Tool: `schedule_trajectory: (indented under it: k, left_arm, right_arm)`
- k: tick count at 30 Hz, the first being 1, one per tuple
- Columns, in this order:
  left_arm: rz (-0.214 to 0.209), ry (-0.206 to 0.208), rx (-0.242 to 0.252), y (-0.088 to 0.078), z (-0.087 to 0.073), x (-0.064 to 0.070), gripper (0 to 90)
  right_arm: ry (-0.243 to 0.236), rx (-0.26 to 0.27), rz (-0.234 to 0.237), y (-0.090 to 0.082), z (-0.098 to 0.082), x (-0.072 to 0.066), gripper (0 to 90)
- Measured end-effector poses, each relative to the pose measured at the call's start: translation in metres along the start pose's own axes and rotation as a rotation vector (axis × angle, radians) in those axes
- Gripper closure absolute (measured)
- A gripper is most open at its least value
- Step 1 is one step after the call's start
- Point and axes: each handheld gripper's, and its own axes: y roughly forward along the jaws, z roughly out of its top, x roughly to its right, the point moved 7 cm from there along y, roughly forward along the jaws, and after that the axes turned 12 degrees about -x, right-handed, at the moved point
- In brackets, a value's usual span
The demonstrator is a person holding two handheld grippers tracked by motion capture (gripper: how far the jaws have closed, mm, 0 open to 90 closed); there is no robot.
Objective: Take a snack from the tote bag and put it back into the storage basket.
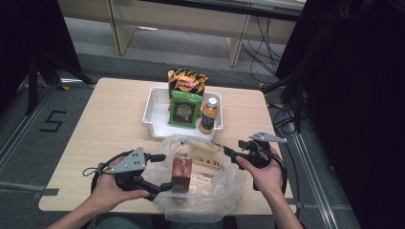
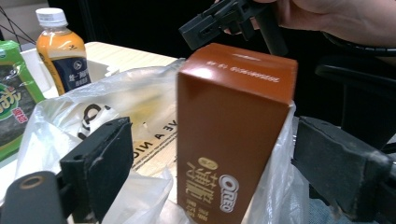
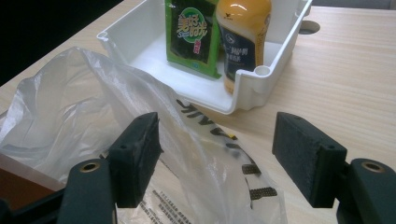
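Note:
A brown Oreo box (image 1: 182, 172) stands upright inside a clear plastic bag (image 1: 215, 187) at the table's front edge. My left gripper (image 1: 168, 172) is open, with its jaws on either side of the box. In the left gripper view the box (image 2: 236, 126) rises between the left gripper (image 2: 215, 154) jaws with a gap beside each pad. My right gripper (image 1: 234, 148) is open at the bag's right rim. In the right gripper view the bag's film (image 3: 70, 112) lies loosely between the wide jaws of the right gripper (image 3: 217, 149).
Behind the bag, a white tray (image 1: 155, 112) holds a chips bag (image 1: 186, 82), a green seaweed pack (image 1: 184, 110) and an orange drink bottle (image 1: 209, 114). Bare tabletop lies left of the tray. Dark stands and cables flank the table.

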Motion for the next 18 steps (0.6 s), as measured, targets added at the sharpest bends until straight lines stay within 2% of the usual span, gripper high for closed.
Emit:
schedule_trajectory:
  k: [2,3,4,5,7,8,9,10,11,12,13,14,18]
  left_arm:
    - [-0.010,0.012,-0.002,0.003,0.001,0.002,11.3]
    - [-0.009,0.018,-0.010,0.004,0.001,0.002,11.0]
    - [-0.017,0.021,-0.007,0.006,0.002,0.003,10.6]
    - [-0.017,0.020,-0.012,0.007,0.002,0.003,10.3]
    - [-0.025,0.022,-0.016,0.010,0.004,0.004,10.1]
    - [-0.028,0.025,-0.015,0.011,0.004,0.004,10.1]
    - [-0.029,0.027,-0.017,0.013,0.005,0.005,10.1]
    - [-0.031,0.033,-0.017,0.015,0.006,0.005,10.1]
    - [-0.027,0.034,-0.022,0.016,0.006,0.005,10.0]
    - [-0.031,0.039,-0.021,0.019,0.007,0.005,10.0]
    - [-0.027,0.036,-0.023,0.020,0.007,0.006,10.1]
    - [-0.031,0.041,-0.023,0.022,0.008,0.006,10.2]
    - [-0.033,0.059,-0.034,0.030,0.011,0.006,11.8]
  right_arm:
    - [0.002,0.002,-0.005,0.000,0.000,0.001,32.8]
    - [-0.030,0.011,-0.020,0.000,0.000,0.005,32.8]
    - [-0.028,0.015,-0.028,-0.001,0.000,0.005,32.8]
    - [-0.022,0.017,-0.011,0.000,0.000,0.004,32.8]
    - [-0.023,0.023,-0.025,-0.001,-0.001,0.005,32.8]
    - [0.000,0.022,-0.028,-0.002,-0.002,0.003,32.7]
    - [-0.001,0.014,-0.029,-0.004,-0.003,0.003,32.7]
    - [-0.023,0.021,-0.039,-0.005,-0.004,0.005,32.8]
    - [-0.002,0.024,-0.036,-0.005,-0.005,0.003,32.8]
    - [-0.035,0.030,-0.039,-0.005,-0.005,0.006,32.7]
    - [-0.026,0.025,-0.034,-0.005,-0.007,0.005,32.7]
    - [0.007,0.015,-0.038,-0.006,-0.008,0.004,32.7]
    - [-0.002,0.015,-0.036,-0.006,-0.010,0.005,32.7]
